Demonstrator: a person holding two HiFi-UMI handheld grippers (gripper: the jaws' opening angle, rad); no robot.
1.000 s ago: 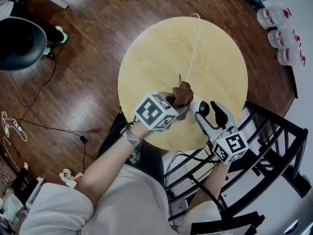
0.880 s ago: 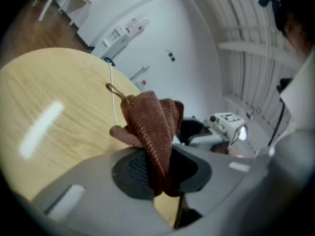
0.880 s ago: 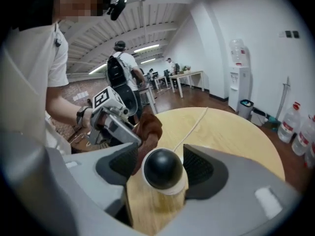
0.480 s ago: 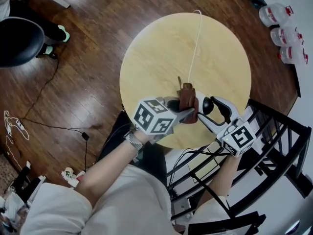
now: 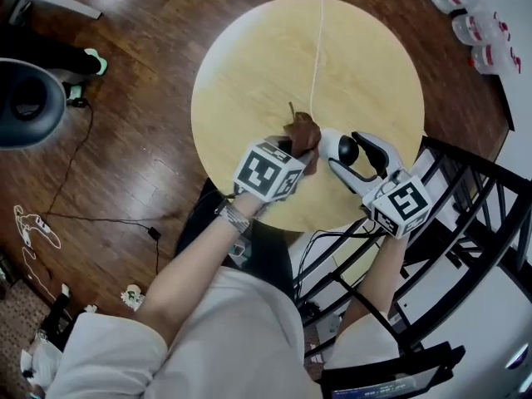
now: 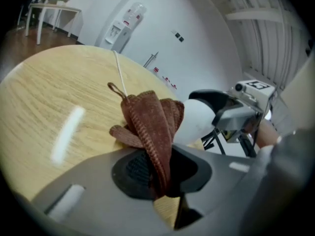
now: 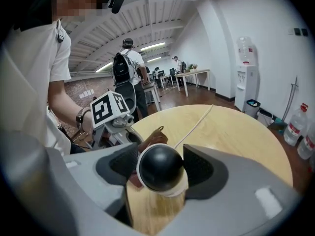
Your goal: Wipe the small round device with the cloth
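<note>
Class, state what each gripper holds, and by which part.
The left gripper pinches the brown cloth by one bunched end; the right gripper clamps the small round device across its sides.

From the head view, the left gripper (image 5: pixel 293 158) has its jaws hidden under its own marker cube, which also covers the near end of the brown ribbed cloth (image 5: pixel 304 130); the cloth masks the left flank of the small round white-and-black device (image 5: pixel 341 148). In the left gripper view the cloth's lower end vanishes between the closed jaws, and only a white bulge of the device shows behind it. In the right gripper view the right gripper (image 7: pixel 161 170) clasps the device, its pads covering the device's sides, and the cloth is a mere sliver behind. The thin white cable (image 5: pixel 316 48) passes from sight at the far rim of the round pale wooden table (image 5: pixel 224 65). The black round chair (image 5: pixel 29 102) is cut by the left edge, and the topmost of the clear plastic jugs (image 5: pixel 470 25) by the top edge
</note>
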